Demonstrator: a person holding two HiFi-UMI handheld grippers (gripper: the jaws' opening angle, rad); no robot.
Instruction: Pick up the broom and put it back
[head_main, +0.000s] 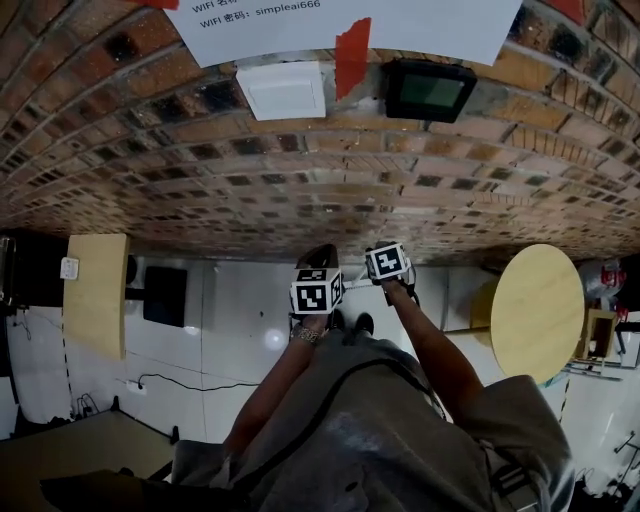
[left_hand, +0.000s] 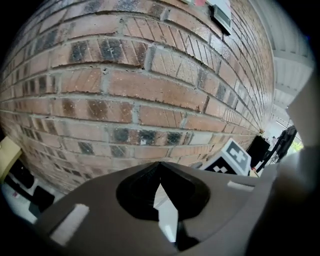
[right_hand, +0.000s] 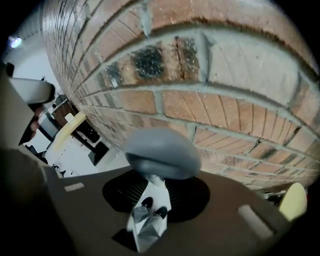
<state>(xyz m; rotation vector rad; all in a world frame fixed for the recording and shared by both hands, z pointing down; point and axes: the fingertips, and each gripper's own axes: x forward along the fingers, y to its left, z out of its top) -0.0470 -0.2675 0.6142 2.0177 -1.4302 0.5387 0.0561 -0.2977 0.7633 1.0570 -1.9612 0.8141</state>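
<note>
My right fingers (right_hand: 125, 192) clamp the broom (right_hand: 161, 152), shaft running down between them, rounded grey end pointing up just past them, while my left fingers (left_hand: 140, 192) are closed on nothing.

On the red-brown brick wall (head_main: 300, 170) hangs a white paper sheet (head_main: 340, 25), with a white square plastic box (head_main: 283, 90) below it and a black rectangular screen (head_main: 430, 90) right of the box. Before the wall's foot, a pale rectangular wooden table (head_main: 97, 290) stands left and a pale round wooden table (head_main: 537, 310) right. Between them, the right hand-held gripper (right_hand: 156, 179) is closed about the broom's grey rounded cap (right_hand: 162, 152).
</note>
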